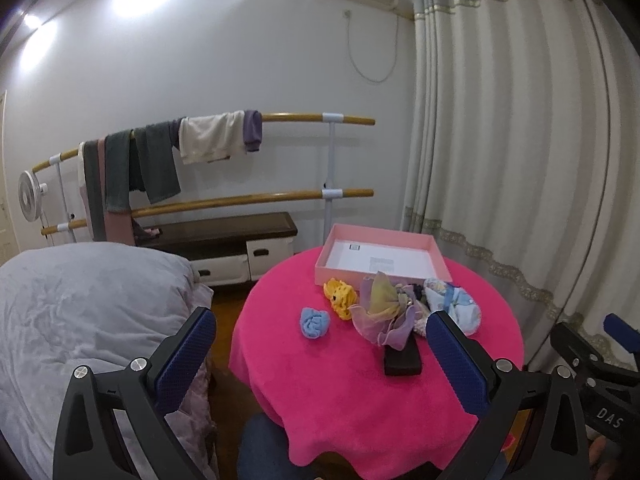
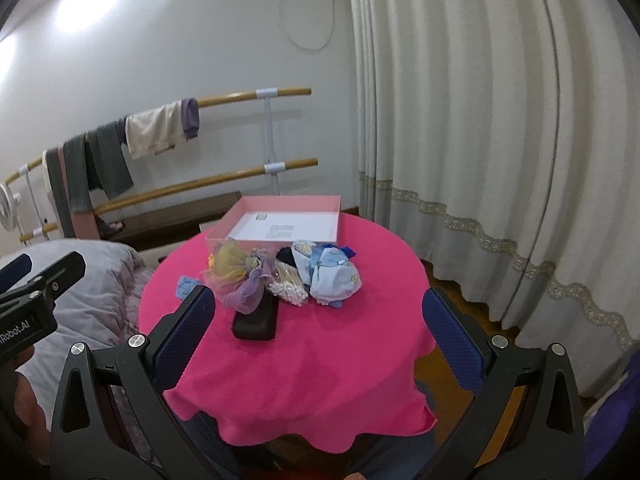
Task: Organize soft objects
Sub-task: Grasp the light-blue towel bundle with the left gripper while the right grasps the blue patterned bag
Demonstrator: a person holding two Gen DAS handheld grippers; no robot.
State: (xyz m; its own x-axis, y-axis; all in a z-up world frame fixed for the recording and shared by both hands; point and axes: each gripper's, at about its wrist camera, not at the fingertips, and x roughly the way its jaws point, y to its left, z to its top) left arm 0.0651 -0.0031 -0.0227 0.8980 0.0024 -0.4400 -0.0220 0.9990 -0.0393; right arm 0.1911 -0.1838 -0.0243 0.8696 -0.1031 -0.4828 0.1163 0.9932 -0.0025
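A round table under a pink cloth point(image 1: 340, 380) point(image 2: 320, 360) holds a pile of soft things. A blue rolled cloth point(image 1: 315, 322) point(image 2: 185, 285) lies left. A yellow knitted piece point(image 1: 340, 294) sits behind it. A purple-yellow gauze bow point(image 1: 382, 312) point(image 2: 240, 276) lies on a black case point(image 1: 402, 358) point(image 2: 256, 320). Light-blue printed cloth point(image 1: 454, 304) point(image 2: 332, 276) lies right, with a bag of cotton swabs point(image 2: 288, 286) beside it. An empty pink box point(image 1: 380, 256) point(image 2: 288, 220) stands behind. My left gripper point(image 1: 320, 352) and right gripper point(image 2: 316, 332) are open and empty, held before the table.
A bed with a grey cover point(image 1: 80, 320) lies left of the table. A wooden bar rack with hanging towels point(image 1: 160, 160) and a low bench point(image 1: 224, 232) stand at the wall. Curtains point(image 2: 500, 140) hang on the right. A small fan point(image 1: 30, 196) stands far left.
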